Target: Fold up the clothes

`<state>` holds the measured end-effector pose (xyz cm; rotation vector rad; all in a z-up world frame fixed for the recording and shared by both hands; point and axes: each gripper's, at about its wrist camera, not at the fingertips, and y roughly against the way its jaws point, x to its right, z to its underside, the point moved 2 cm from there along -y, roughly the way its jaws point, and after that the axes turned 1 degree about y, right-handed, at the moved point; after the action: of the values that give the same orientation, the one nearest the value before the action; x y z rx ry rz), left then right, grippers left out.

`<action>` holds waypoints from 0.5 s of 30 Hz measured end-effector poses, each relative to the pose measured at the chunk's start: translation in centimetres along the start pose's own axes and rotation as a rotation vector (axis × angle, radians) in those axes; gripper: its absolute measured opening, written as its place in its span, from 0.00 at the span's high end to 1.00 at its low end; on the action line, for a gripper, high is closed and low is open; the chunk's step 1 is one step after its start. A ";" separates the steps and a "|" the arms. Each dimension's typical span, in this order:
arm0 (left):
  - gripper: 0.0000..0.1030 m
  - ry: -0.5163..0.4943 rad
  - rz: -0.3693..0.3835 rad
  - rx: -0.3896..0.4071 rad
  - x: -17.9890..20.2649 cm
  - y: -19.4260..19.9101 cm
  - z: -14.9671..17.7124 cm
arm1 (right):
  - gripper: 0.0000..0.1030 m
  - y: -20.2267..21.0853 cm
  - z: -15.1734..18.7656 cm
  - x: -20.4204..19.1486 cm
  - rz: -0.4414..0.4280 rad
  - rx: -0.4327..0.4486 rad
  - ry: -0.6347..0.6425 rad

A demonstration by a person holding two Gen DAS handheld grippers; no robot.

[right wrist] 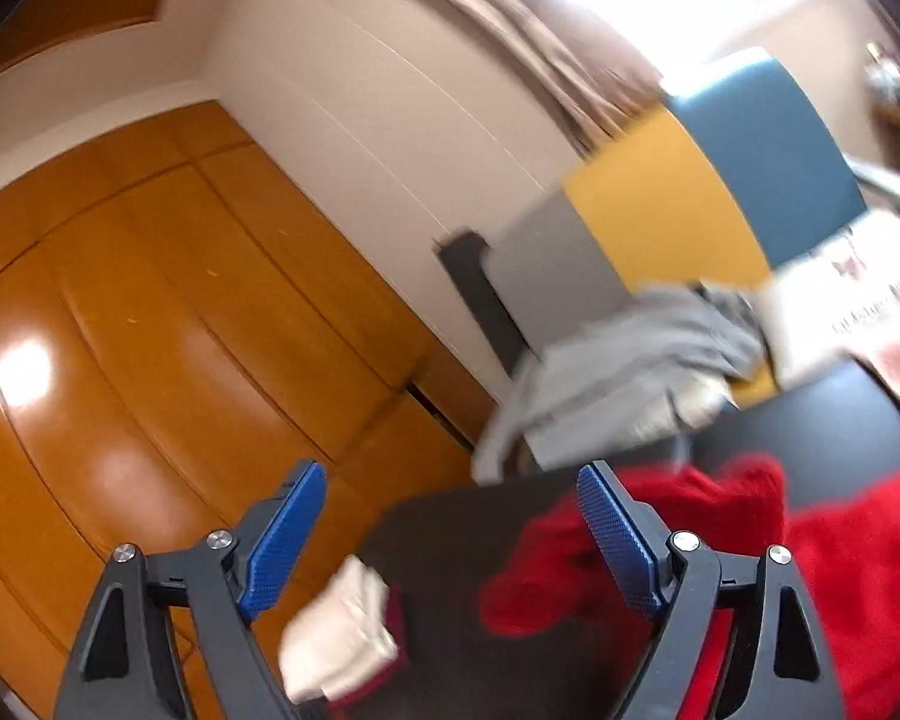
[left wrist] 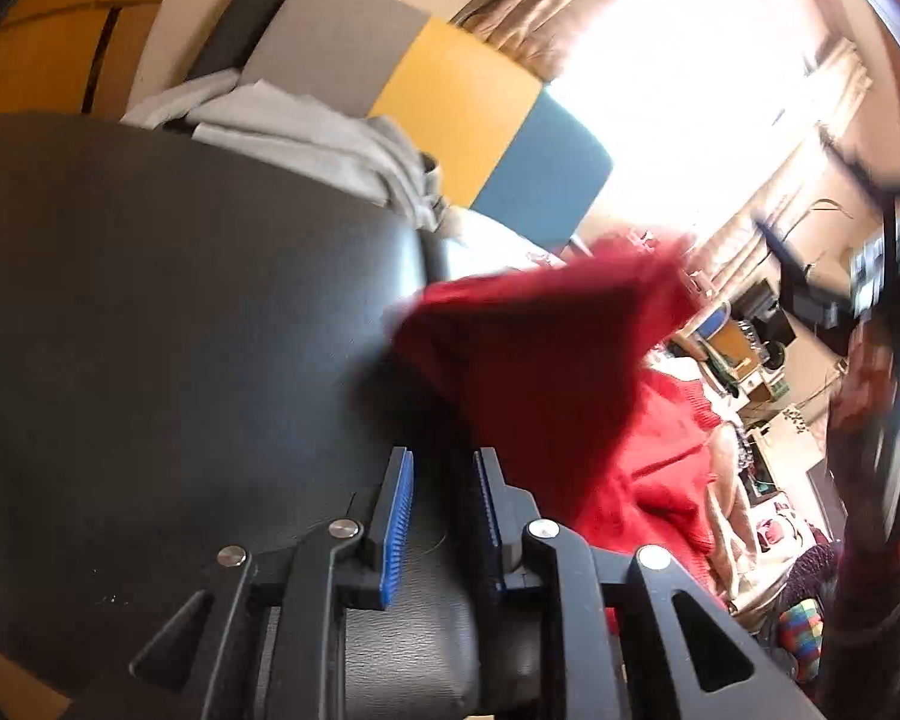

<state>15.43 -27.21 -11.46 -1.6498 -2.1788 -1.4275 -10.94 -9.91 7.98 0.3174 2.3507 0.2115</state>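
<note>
left claw (left wrist: 441, 498): slightly parted, empty | right claw (right wrist: 450, 531): wide apart, empty | red sweater (left wrist: 570, 372): heaped on black tabletop (left wrist: 180, 300), at 2 o'clock of left claw, at 3 o'clock beyond right claw's right finger | nearer: right claw, judging by overlap

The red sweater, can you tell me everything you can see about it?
The red sweater looks like soft, chunky knit wool, bright red all over. It lies rumpled on the black table, not yet folded flat. One flap of it is raised and blurry. In the right wrist view a loose end reaches out across the table toward the right gripper, whose jaws stand wide open with nothing between them. The left gripper sits just beside the sweater, slightly open and not pinching it.
</note>
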 end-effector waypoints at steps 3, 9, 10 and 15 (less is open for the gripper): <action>0.78 -0.037 -0.062 -0.039 -0.7 -2.0 0.3 | 0.15 1.1 3.1 5.5 0.123 -0.059 -0.054; 0.75 -0.278 -0.219 0.026 0.9 -6.3 -3.3 | 0.15 3.2 9.8 14.4 0.314 -0.218 -0.130; 0.74 -0.337 -0.235 0.037 1.3 -7.1 -4.1 | 0.15 3.8 10.9 15.2 0.331 -0.245 -0.131; 0.71 -0.569 -0.225 -0.021 3.1 -12.4 -7.3 | 0.15 4.2 12.8 17.2 0.380 -0.312 -0.109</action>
<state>1.12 -29.98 -13.35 -2.0749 -2.7204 -1.1164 -13.25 -0.17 -11.44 0.6016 2.0924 0.7158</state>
